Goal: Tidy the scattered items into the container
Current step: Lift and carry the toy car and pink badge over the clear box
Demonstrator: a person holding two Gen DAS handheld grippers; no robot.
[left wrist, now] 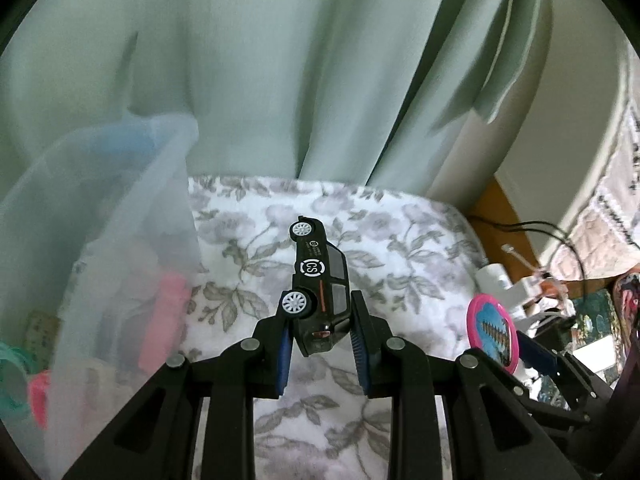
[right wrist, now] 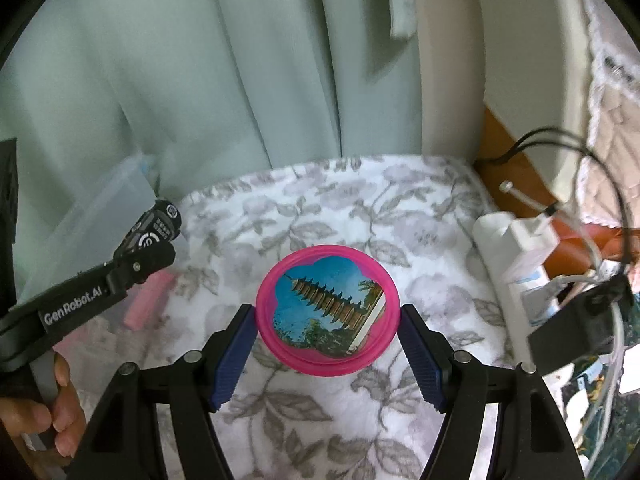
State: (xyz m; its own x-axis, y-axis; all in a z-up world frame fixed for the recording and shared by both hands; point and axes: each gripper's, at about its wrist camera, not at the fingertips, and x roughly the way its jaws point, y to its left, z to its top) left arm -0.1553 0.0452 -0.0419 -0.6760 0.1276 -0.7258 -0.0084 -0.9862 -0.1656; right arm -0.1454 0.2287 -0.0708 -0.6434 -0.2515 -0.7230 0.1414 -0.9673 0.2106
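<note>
My left gripper [left wrist: 320, 326] is shut on a black toy car [left wrist: 320, 280] with white wheels, held nose-away above the floral blanket; the car also shows in the right wrist view [right wrist: 154, 230]. My right gripper [right wrist: 326, 316] is shut on a round pink-rimmed disc [right wrist: 327, 312] with a pagoda picture, held above the blanket; the disc also shows in the left wrist view [left wrist: 493, 334]. The clear plastic container [left wrist: 100, 216] stands at the left, with pink and teal items inside. It also shows in the right wrist view [right wrist: 100, 216].
A floral blanket [left wrist: 400, 248] covers the surface. Green curtains [left wrist: 280, 60] hang behind. White chargers and black cables [right wrist: 528, 248] lie at the right edge. A pink item [right wrist: 150, 298] shows through the container wall.
</note>
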